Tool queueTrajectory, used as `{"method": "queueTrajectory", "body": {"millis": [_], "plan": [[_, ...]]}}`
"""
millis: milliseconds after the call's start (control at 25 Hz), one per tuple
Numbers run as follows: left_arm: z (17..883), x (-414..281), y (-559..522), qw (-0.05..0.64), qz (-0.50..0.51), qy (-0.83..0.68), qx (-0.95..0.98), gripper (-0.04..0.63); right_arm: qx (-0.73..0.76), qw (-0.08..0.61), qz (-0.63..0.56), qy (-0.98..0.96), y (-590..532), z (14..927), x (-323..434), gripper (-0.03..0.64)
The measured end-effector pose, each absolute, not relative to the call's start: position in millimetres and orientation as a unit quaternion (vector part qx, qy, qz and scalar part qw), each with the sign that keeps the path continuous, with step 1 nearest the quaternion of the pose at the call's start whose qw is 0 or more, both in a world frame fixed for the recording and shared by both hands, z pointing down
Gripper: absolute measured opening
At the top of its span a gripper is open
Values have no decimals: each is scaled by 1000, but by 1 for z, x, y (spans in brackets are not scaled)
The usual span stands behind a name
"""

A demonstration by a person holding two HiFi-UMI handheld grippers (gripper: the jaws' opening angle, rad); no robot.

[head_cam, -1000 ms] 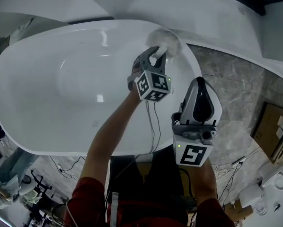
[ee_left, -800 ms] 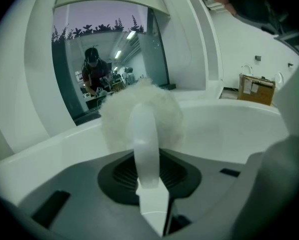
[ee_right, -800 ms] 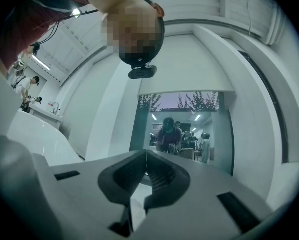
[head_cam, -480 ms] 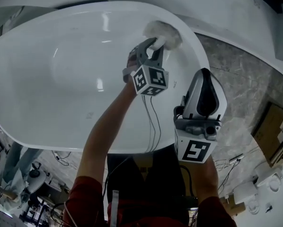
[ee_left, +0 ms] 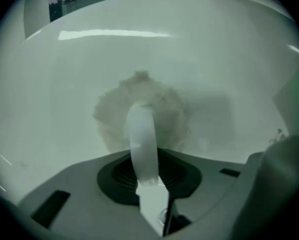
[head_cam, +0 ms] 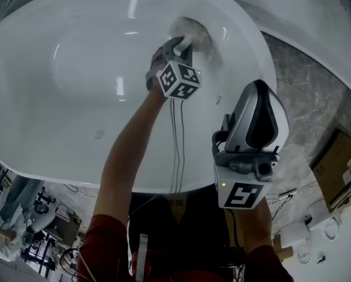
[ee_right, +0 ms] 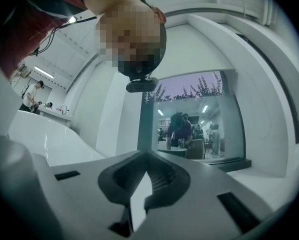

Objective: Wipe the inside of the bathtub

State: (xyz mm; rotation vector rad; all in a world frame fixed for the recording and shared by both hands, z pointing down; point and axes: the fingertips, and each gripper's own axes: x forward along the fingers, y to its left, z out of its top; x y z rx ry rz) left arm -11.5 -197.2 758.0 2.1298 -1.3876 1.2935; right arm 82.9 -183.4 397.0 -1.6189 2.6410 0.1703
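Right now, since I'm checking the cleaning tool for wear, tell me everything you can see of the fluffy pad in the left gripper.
The pad is round, fluffy and off-white, like wool or microfibre, with a ragged edge. A smooth white curved handle rises from its middle, and the left gripper is shut on that handle. The pad's face lies pressed against the inner wall of the bathtub.

My left gripper [head_cam: 184, 44] and right gripper [ee_right: 145, 176] have pale grey-white moulded shells with dark ribbed pads [ee_right: 164, 176] set into the jaws. Each carries a marker cube [head_cam: 241, 195] — black squares on white, with a small green light [head_cam: 223, 185] at its edge. Thin dark cables [head_cam: 172, 145] trail from the left one — and my sleeves [head_cam: 105, 239] are red.
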Motion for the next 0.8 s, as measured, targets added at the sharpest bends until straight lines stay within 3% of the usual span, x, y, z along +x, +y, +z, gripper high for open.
{"method": "queueTrajectory", "body": {"millis": [480, 800], "plan": [[858, -40, -175, 208, 550, -428, 686, 93, -506, 8, 39, 862, -186, 427, 71, 12], [870, -44, -172, 211, 566, -417, 680, 94, -513, -4, 35, 857, -186, 434, 74, 12]]}}
